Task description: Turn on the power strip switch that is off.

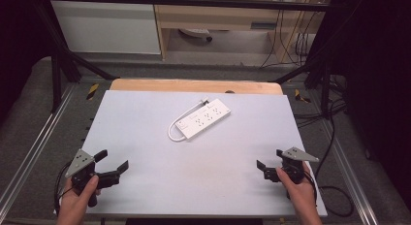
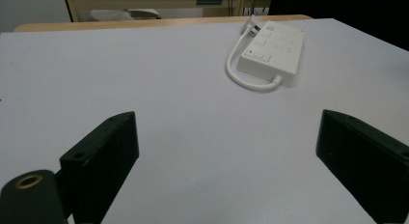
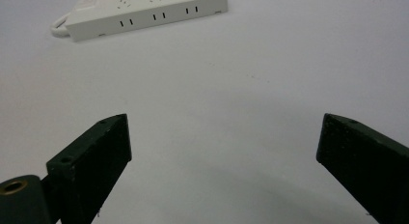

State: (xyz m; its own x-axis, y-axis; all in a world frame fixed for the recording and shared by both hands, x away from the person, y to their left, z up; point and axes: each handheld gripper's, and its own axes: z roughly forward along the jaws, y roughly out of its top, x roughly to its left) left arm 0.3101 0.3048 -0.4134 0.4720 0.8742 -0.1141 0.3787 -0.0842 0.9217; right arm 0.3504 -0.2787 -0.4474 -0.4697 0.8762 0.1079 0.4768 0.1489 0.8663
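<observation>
A white power strip lies at a slant in the middle of the white tabletop, its short cable looped at its near-left end. My left gripper hovers at the table's near-left corner, held in a hand, jaws wide apart and empty. My right gripper is at the near right, also open with nothing in it. In the left gripper view the power strip sits far ahead to the right of my open left gripper. In the right gripper view the power strip is ahead, up and left of my right gripper.
A wooden edge borders the table's far side. Black frame posts stand at both far corners. Cables trail on the floor to the right. A cabinet stands behind the table.
</observation>
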